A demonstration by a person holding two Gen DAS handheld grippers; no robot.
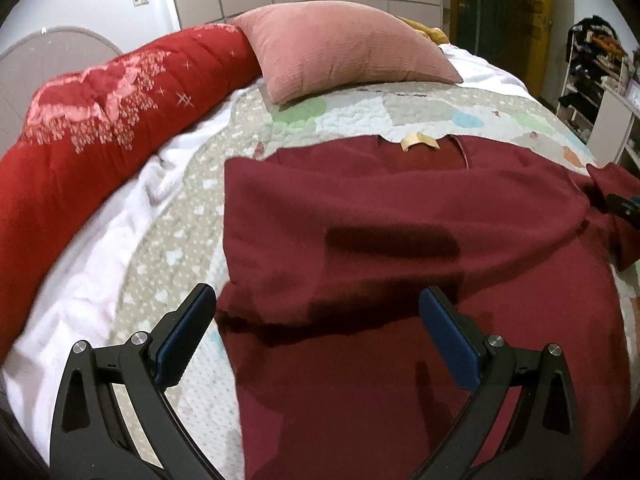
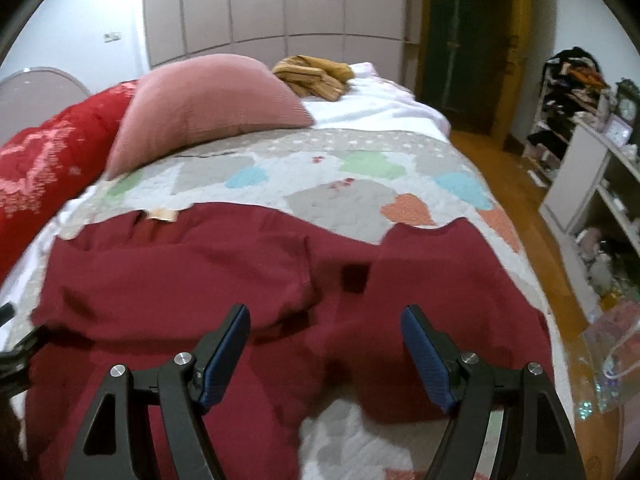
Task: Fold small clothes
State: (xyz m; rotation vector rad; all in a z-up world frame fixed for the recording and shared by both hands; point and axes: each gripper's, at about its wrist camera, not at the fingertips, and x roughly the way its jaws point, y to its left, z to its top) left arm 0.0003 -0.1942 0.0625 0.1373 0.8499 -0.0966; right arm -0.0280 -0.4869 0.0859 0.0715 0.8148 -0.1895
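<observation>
A dark red shirt (image 1: 400, 208) lies flat on the quilted bedspread (image 1: 176, 240), collar and tan neck label (image 1: 418, 142) at the far side. Its left sleeve is folded in over the body. My left gripper (image 1: 318, 312) is open and empty, hovering over the shirt's left edge. In the right wrist view the same shirt (image 2: 200, 264) spreads across the bed, its right sleeve (image 2: 448, 264) lying out to the right. My right gripper (image 2: 326, 328) is open and empty above the shirt's lower right part. The right gripper's tip also shows in the left wrist view (image 1: 624, 206).
A pink pillow (image 1: 344, 48) and a red duvet (image 1: 100, 120) lie at the far and left sides of the bed. A yellow-brown garment (image 2: 316, 74) lies beyond the pillow. Shelves with clutter (image 2: 592, 152) and wooden floor (image 2: 520, 208) are to the right.
</observation>
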